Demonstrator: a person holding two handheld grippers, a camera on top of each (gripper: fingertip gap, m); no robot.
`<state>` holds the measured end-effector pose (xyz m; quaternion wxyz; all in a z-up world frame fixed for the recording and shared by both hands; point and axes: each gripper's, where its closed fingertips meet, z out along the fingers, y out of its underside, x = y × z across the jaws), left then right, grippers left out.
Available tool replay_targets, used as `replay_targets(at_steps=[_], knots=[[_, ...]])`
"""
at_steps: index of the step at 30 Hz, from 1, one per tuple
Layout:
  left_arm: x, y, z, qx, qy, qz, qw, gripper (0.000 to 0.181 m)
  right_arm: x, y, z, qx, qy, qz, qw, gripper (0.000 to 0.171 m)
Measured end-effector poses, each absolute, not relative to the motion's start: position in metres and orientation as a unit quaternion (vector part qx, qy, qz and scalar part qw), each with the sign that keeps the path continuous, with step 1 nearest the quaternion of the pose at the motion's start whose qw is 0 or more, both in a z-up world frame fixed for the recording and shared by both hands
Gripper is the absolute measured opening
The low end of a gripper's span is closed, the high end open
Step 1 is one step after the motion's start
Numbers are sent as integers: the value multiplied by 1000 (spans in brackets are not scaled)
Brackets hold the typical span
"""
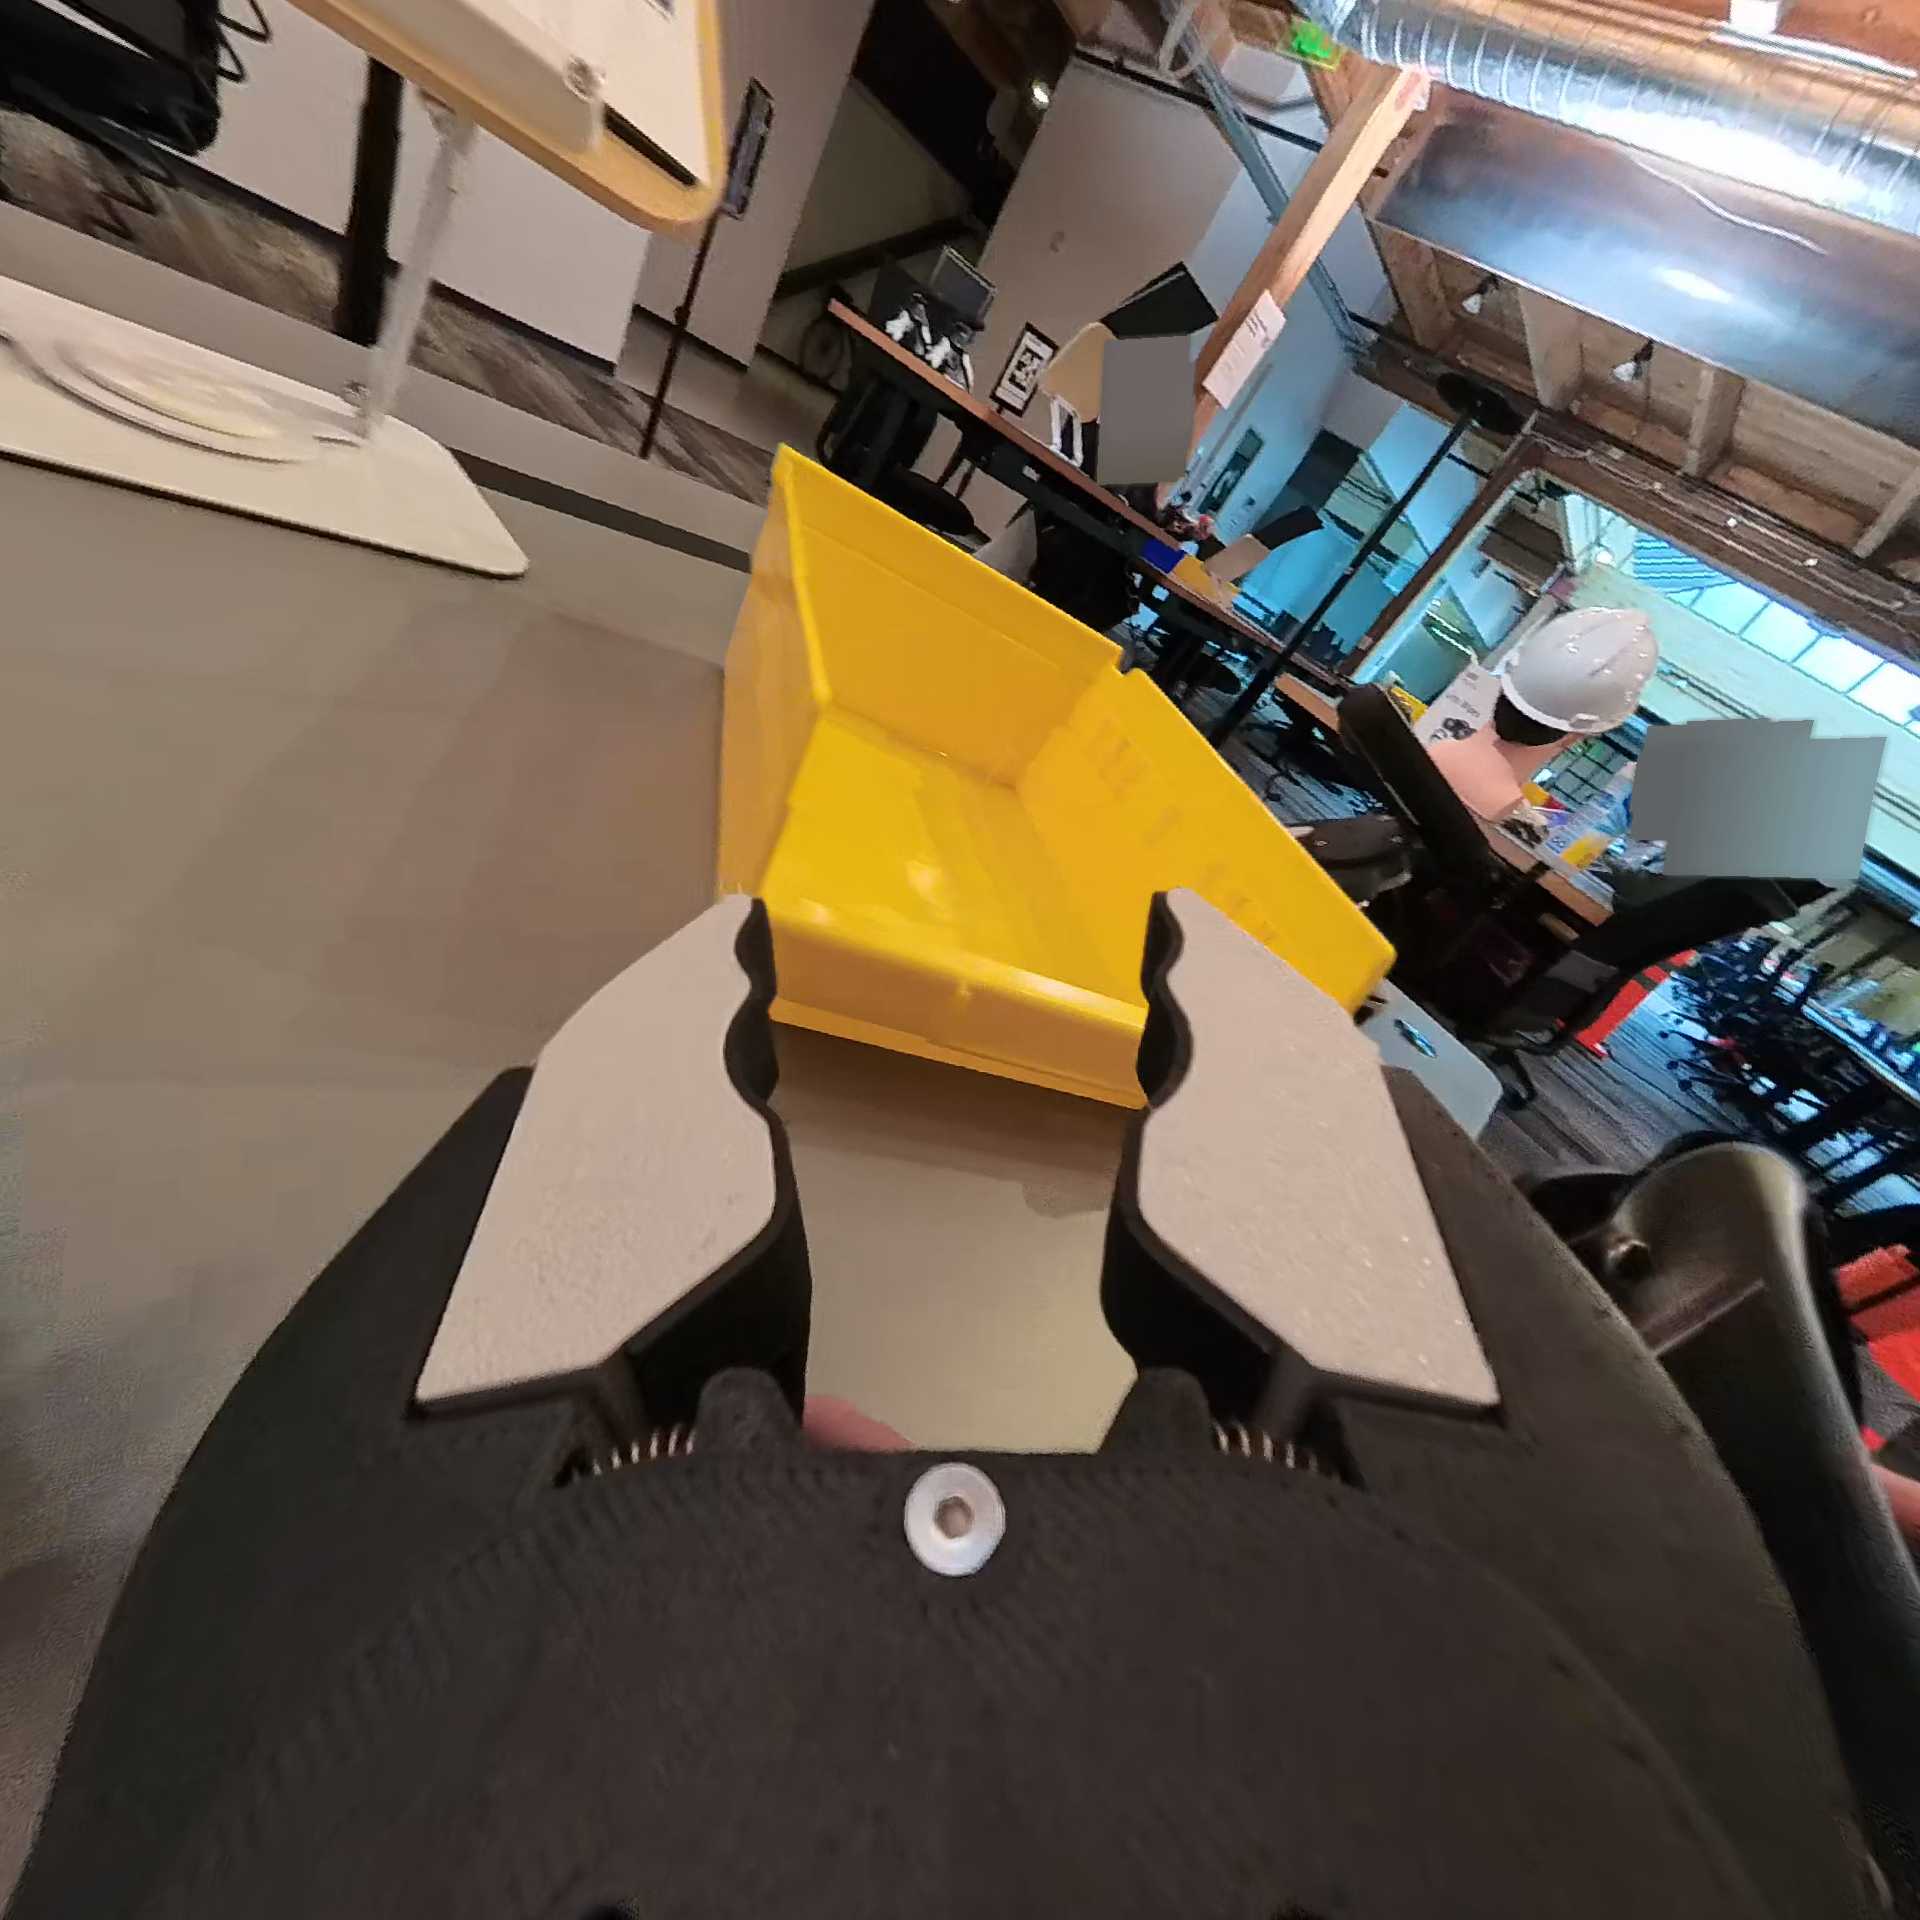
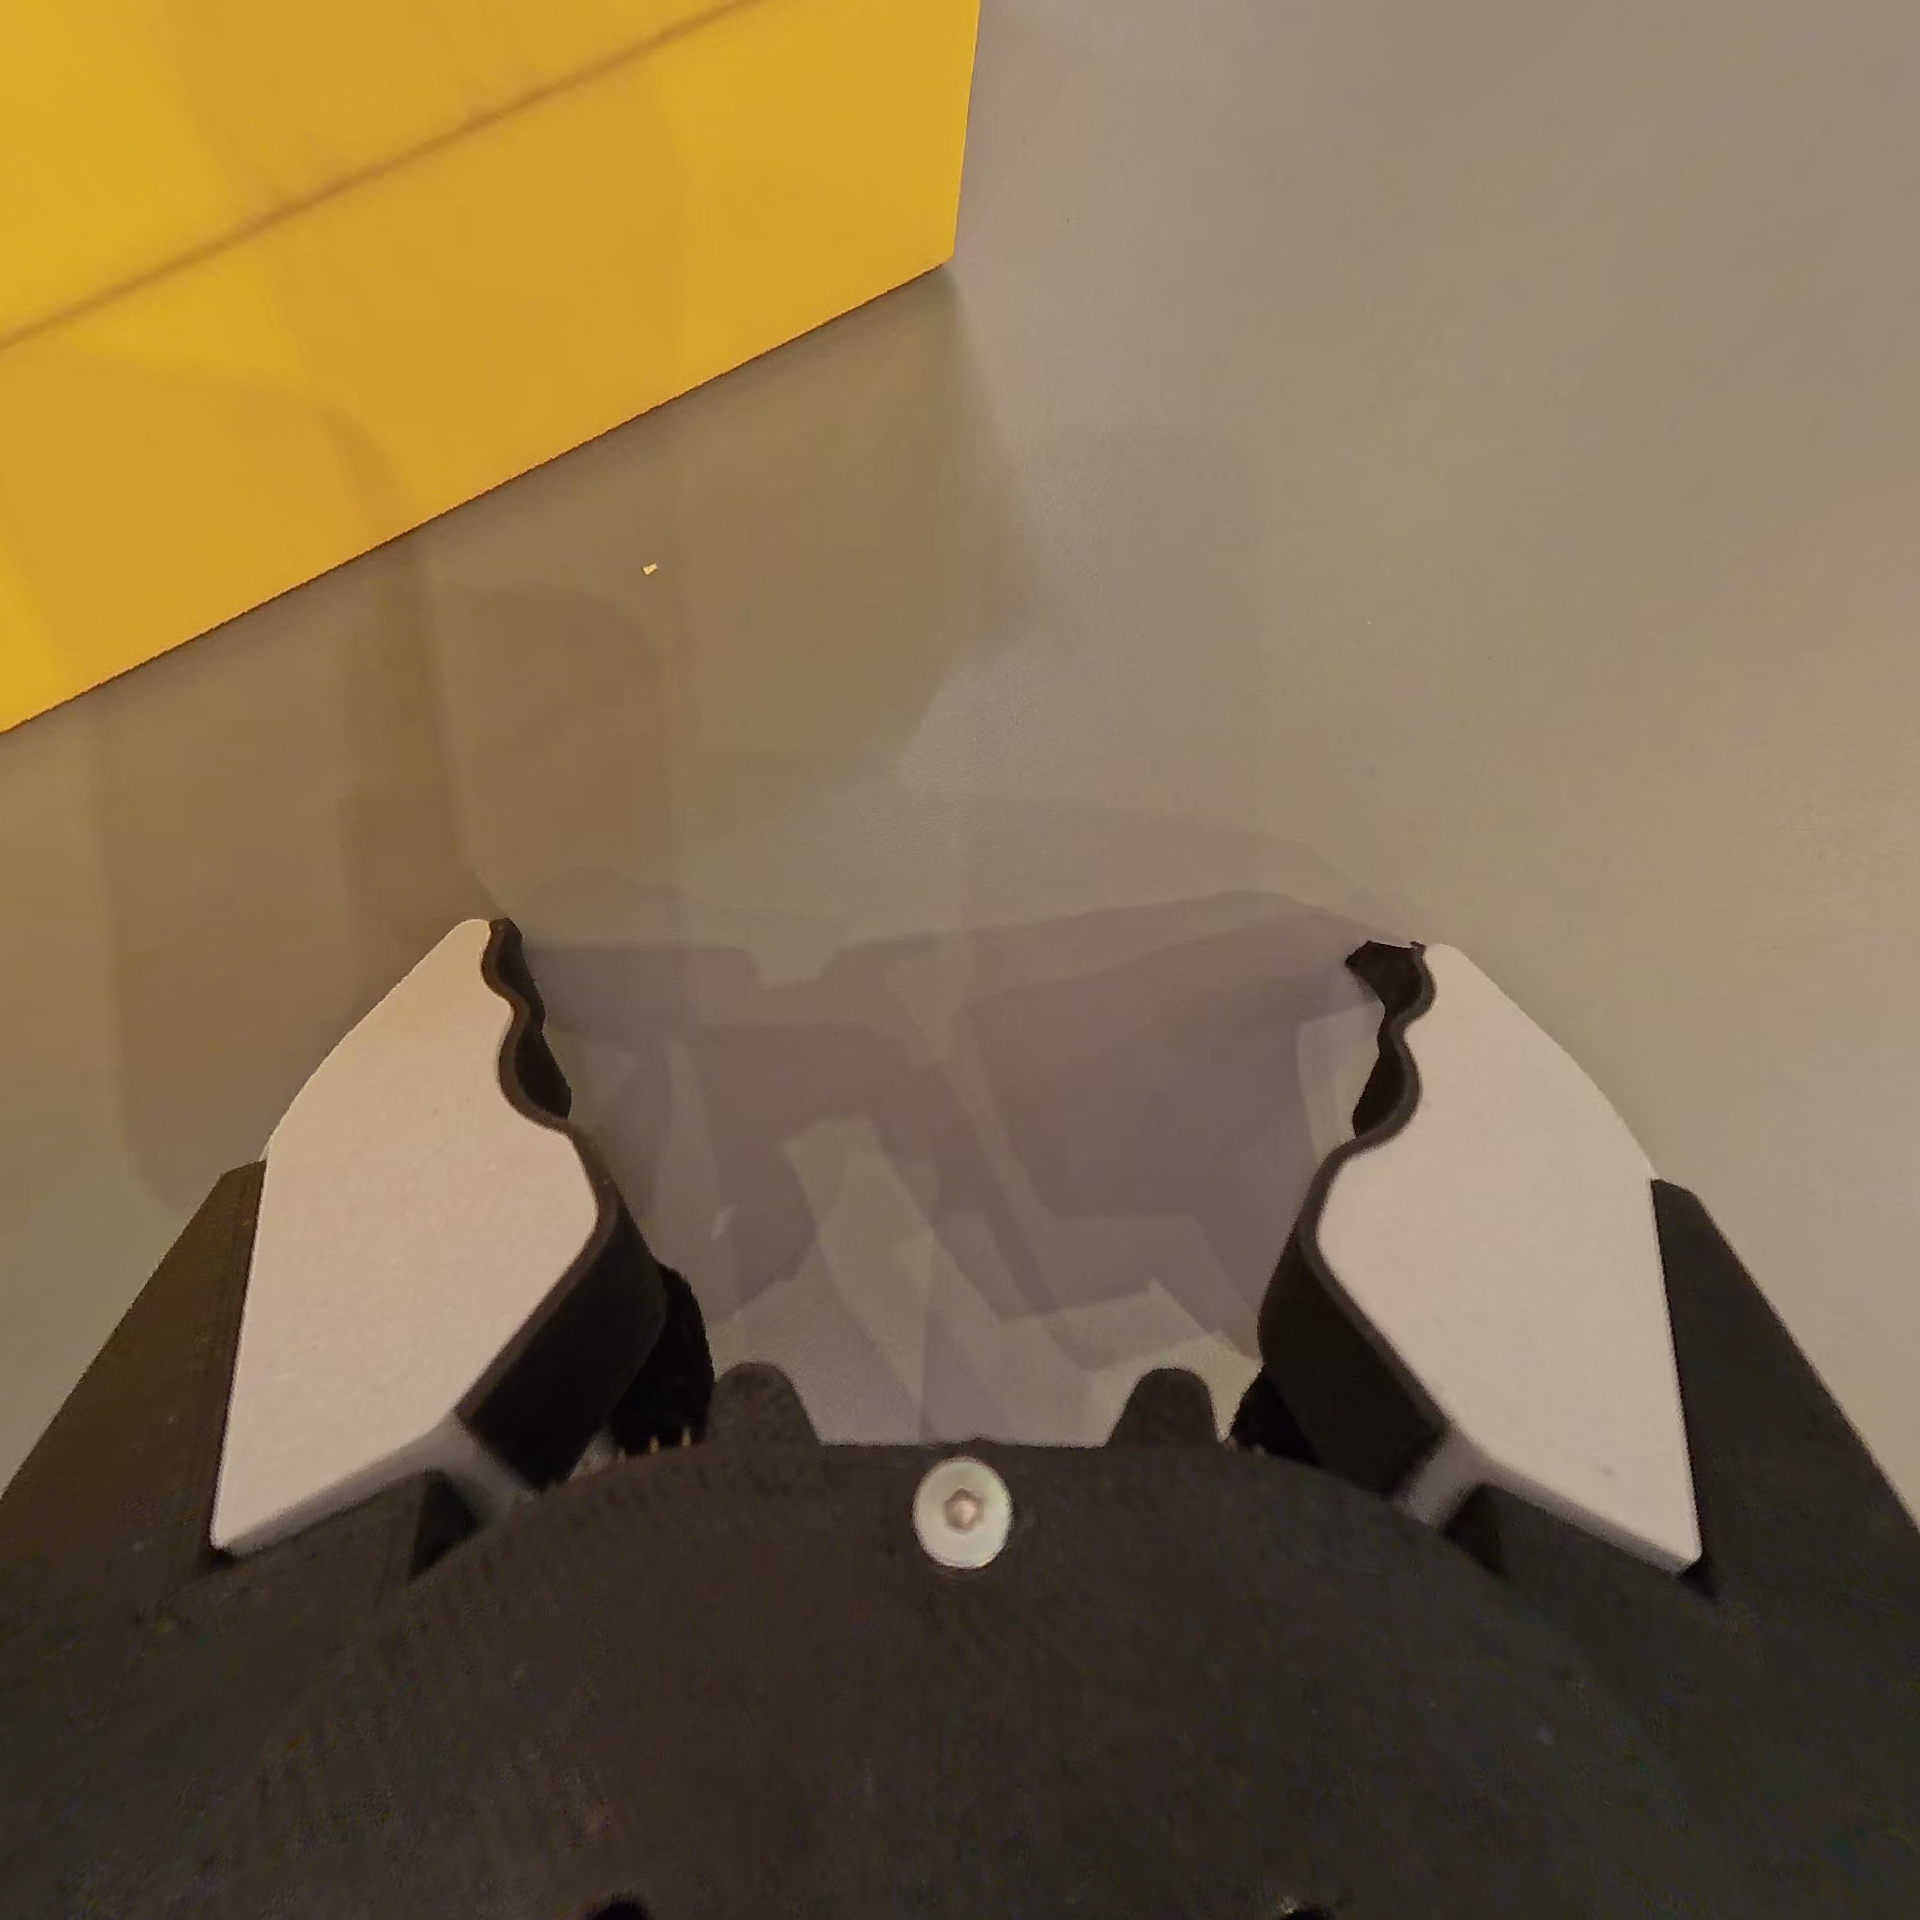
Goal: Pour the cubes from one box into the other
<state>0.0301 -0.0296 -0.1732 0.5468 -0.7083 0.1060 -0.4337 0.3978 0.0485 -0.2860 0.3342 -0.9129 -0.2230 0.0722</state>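
In the left wrist view a yellow open-topped box (image 1: 935, 790) stands on the grey table, and I see no cubes inside it. My left gripper (image 1: 956, 935) is open and empty, its fingertips level with the box's near rim. In the right wrist view my right gripper (image 2: 956, 956) is wide open and empty, pointing down at the bare grey table. A yellow box wall (image 2: 416, 291) fills the upper left of that view, apart from the fingers. I cannot tell whether it is the same box. No cubes show in either view.
A white stand base (image 1: 260, 457) with a clear post and a yellow-edged board (image 1: 540, 94) stands at the table's far left. Beyond the table's right edge lie desks, chairs and people, one in a white hard hat (image 1: 1579, 665).
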Motion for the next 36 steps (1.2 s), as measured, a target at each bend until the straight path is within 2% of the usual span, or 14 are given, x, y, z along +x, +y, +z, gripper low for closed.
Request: replay_targets(at_steps=[7,10,12,15,22,26,31,36], knots=[[84,-51,-165,-690,143,-486,517,78,398,48,-286,-913,-223,72,334,142],[103,-60,-167,-685,169,-510,491,72,398,48,-286,-913,-223,72,334,142],[115,-67,-172,-690,176,-527,464,78,398,48,-286,-913,-223,72,334,142],[134,-82,-183,-703,216,-536,415,74,398,48,-286,-913,-223,72,334,142],[128,-85,-189,-719,228,-523,398,61,398,48,-286,-913,-223,72,334,142],[131,-97,-193,-717,257,-541,357,66,398,48,-286,-913,-223,72,334,142],[131,-101,-186,-711,291,-523,369,72,398,48,-286,-913,-223,72,334,142],[154,-131,-181,-688,331,-556,328,80,398,48,-286,-913,-223,72,334,142]])
